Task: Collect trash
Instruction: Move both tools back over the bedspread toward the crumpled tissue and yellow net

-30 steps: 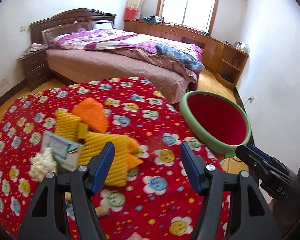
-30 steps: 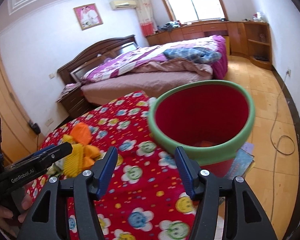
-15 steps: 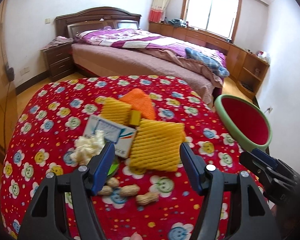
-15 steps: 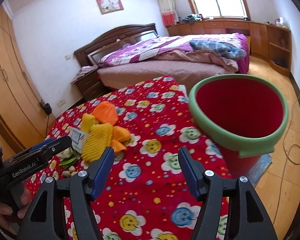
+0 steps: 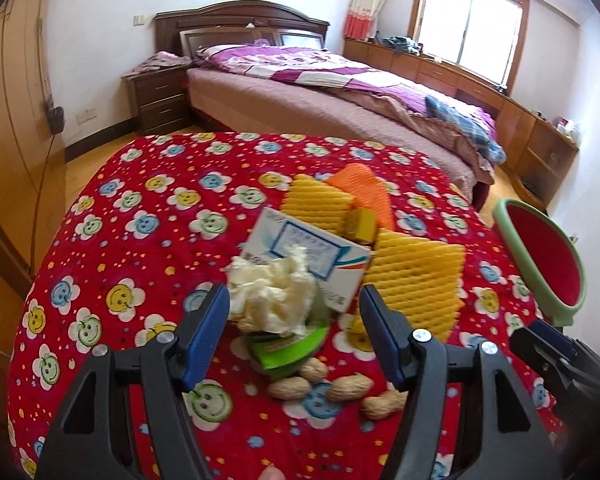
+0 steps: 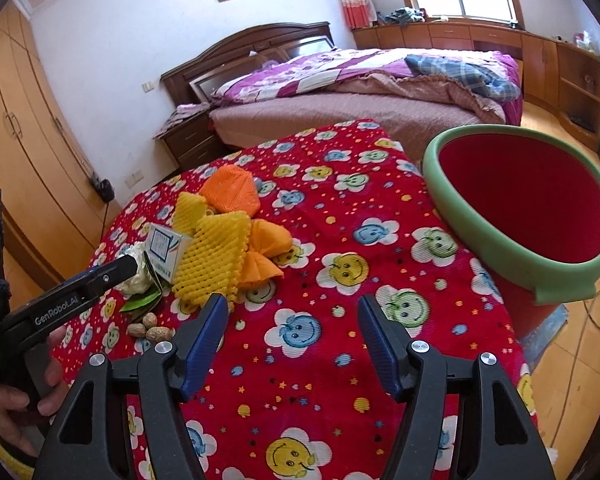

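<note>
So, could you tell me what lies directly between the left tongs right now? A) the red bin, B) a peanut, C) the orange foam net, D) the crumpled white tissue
D: in the left wrist view the crumpled white tissue sits between the open left tongs, untouched, atop a green wrapper.

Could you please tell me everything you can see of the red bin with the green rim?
The red bin is a round, plastic-looking bucket with a thick pale green rim that has a small squared tab at its near edge. Its inside is plain red, and no contents show from here. It stands upright beside the table's right edge, on something flat on the wooden floor, its mouth about level with the tabletop. Neither gripper touches it.
</note>
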